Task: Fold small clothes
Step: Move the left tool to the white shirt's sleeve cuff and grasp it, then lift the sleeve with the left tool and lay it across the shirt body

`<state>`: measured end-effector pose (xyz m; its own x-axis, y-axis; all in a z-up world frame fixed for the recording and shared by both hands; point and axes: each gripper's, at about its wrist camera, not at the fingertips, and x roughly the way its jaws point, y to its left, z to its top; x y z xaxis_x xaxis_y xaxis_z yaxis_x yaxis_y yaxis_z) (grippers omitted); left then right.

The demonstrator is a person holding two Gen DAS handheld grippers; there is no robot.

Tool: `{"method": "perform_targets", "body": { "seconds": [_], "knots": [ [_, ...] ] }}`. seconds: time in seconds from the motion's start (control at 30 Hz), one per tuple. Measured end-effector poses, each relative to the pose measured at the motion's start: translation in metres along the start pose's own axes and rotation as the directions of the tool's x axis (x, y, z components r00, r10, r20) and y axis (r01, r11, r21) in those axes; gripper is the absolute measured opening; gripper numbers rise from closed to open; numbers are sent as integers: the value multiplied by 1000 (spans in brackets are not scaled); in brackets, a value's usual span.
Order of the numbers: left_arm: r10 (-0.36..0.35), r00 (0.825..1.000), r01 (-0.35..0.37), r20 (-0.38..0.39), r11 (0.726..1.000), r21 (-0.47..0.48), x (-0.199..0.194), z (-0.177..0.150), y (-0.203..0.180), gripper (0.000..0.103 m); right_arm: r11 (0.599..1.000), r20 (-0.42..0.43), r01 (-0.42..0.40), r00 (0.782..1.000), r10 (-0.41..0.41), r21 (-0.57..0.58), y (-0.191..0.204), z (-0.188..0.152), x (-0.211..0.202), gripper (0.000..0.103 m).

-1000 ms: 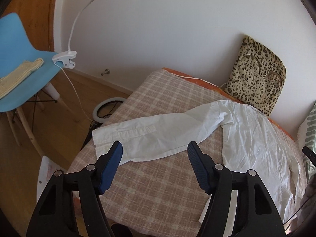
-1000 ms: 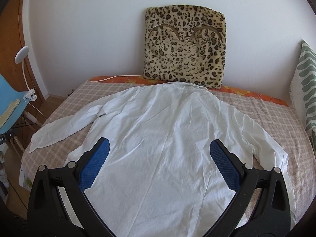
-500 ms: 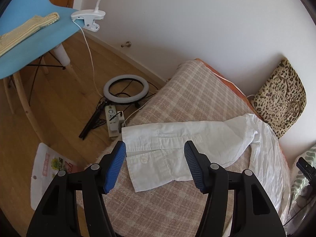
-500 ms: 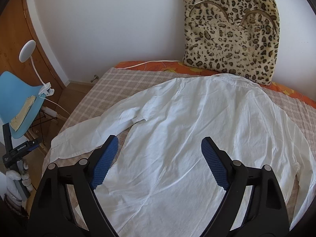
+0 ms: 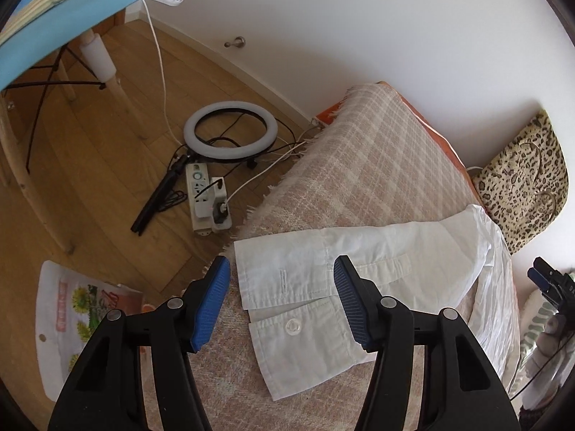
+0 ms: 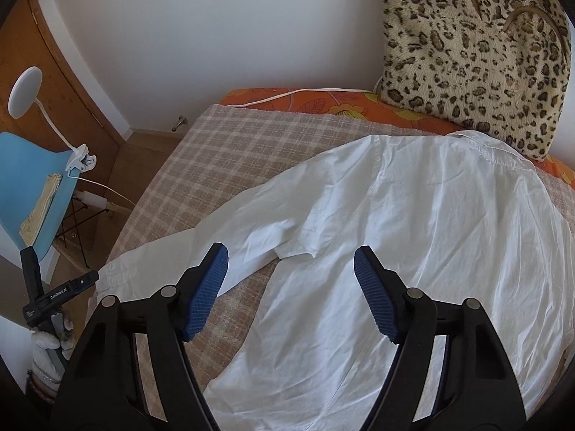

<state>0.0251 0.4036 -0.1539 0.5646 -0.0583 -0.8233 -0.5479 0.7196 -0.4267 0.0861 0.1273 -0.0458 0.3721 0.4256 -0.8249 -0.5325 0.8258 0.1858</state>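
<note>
shirt (image 6: 413, 237), white and creased, lies spread back-up on the bed's checked woven blanket (image 6: 230, 151). left hand-held gripper (image 5: 280, 301) gapes wide over the buttoned cuff (image 5: 287, 280); right hand-held gripper (image 6: 291, 291), equally wide, hovers above the armpit seam.

White shirt (image 6: 413, 237) on plaid-covered bed (image 6: 230, 151)

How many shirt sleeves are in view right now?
1. The shirt's left sleeve lies stretched across the plaid blanket, its cuff below the open left gripper. The other sleeve is out of frame, so it cannot be confirmed.
</note>
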Motion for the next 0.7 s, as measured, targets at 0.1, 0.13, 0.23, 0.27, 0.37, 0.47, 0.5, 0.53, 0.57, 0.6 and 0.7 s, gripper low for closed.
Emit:
{"method": "perform_targets", "body": {
  "seconds": [0.1, 0.13, 0.23, 0.27, 0.37, 0.47, 0.5, 0.53, 0.57, 0.6, 0.7],
  "knots": [
    [5, 1000, -5, -7, 1000, 9, 8, 0, 1, 51, 1000, -38, -4, 999, 5, 22, 4, 16, 20, 69],
    [10, 1000, -10, -9, 1000, 16, 9, 1, 0, 51, 1000, -46, -4, 999, 6, 28, 6, 21, 26, 68],
    [22, 1000, -21, -8, 999, 31, 14, 2, -2, 51, 1000, -66, 9, 998, -7, 24, 14, 37, 44, 66],
    [30, 1000, -30, -5, 999, 38, 15, 2, -2, 51, 1000, -78, 8, 997, -6, 27, 16, 42, 51, 66],
    [76, 997, -77, 22, 995, 60, 15, 1, -3, 33, 998, -110, 4, 994, 3, 66, 18, 55, 72, 66],
    [85, 994, -90, 65, 992, 83, 9, 3, -3, 9, 994, -132, 13, 991, 1, 107, 18, 66, 97, 66],
    [77, 994, -84, 78, 992, 93, 6, 4, -5, 8, 993, -137, 22, 991, -6, 119, 17, 68, 105, 66],
    [72, 993, -82, 96, 991, 106, 2, 4, -8, 7, 991, -148, 34, 989, -14, 133, 17, 71, 113, 66],
    [61, 992, -75, 112, 990, 123, -1, 4, -12, 6, 989, -162, 46, 987, -23, 140, 17, 73, 121, 66],
    [47, 991, -64, 124, 988, 141, -4, 4, -16, 6, 988, -174, 62, 984, -36, 143, 18, 73, 128, 66],
    [8, 988, -34, 155, 985, 167, -18, 2, -27, 5, 982, -190, 108, 979, -78, 153, 15, 79, 144, 66]
  ]
}}
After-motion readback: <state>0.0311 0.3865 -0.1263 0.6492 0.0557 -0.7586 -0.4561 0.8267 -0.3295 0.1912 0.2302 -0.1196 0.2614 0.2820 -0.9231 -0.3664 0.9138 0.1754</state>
